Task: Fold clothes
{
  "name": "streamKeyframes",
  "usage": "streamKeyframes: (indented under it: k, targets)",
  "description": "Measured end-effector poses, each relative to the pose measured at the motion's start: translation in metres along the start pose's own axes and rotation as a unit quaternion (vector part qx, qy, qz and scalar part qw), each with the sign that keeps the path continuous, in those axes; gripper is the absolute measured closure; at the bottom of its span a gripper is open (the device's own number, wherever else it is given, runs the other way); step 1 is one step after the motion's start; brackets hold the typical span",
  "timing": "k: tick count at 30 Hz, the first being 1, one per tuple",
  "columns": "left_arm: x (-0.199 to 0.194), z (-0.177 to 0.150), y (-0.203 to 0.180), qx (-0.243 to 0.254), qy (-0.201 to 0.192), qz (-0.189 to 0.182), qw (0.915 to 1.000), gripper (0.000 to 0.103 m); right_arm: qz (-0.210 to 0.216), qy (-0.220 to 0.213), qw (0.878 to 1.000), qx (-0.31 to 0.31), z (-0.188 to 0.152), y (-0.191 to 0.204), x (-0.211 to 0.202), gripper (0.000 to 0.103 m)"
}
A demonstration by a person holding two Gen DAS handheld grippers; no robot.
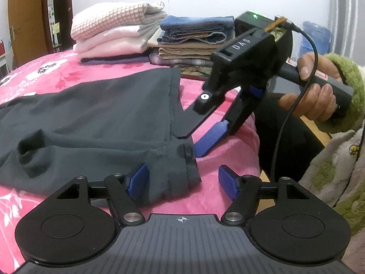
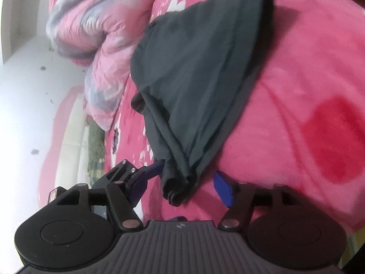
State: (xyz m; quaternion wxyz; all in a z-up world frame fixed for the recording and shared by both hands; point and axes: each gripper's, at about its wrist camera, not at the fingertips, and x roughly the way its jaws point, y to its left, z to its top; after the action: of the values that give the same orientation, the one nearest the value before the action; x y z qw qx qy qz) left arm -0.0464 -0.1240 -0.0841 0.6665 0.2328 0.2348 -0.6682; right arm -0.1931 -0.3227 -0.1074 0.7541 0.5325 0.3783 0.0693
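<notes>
A dark grey garment (image 1: 98, 118) lies spread on the pink blanket (image 1: 216, 196), and its near corner is bunched. In the left wrist view my left gripper (image 1: 182, 182) is open, its blue pads standing either side of that corner. My right gripper (image 1: 194, 143), held by a hand (image 1: 319, 91), reaches in from the right and is open at the same edge. In the right wrist view the right gripper (image 2: 180, 189) is open around the crumpled corner of the garment (image 2: 194, 68). The left gripper's blue pad (image 2: 155, 167) touches the cloth there.
Two stacks of folded clothes stand at the back of the bed: a pink and white stack (image 1: 118, 32) and a denim and khaki stack (image 1: 194, 43). A bunched pink quilt (image 2: 91, 34) lies beyond the garment. The bed edge and a fuzzy green sleeve (image 1: 342, 80) are on the right.
</notes>
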Motion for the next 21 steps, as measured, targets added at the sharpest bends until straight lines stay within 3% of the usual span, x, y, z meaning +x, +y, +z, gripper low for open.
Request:
streamKeyframes:
  k: [2,5,10,16,21]
  targets:
    - [0.001,-0.001,0.0,-0.002,-0.005,-0.003,1.0,0.034,-0.002,0.003,1.0,0.003,0.002,0.004,0.005,0.038]
    - [0.002,-0.001,0.0,-0.004,-0.01,-0.006,0.9999,0.034,0.0,0.016,1.0,0.015,0.005,0.006,0.014,0.051]
    - [0.004,-0.003,0.0,-0.002,-0.01,-0.006,0.9999,0.034,0.013,0.028,0.999,0.036,0.008,0.002,0.027,0.089]
    - [-0.01,0.001,0.004,-0.014,-0.035,0.003,0.9993,0.034,0.09,0.036,0.989,0.11,0.015,-0.016,0.031,0.096]
    - [-0.009,0.003,-0.001,0.023,-0.03,0.036,0.9986,0.035,0.14,0.043,0.977,0.155,0.021,-0.023,0.034,0.096]
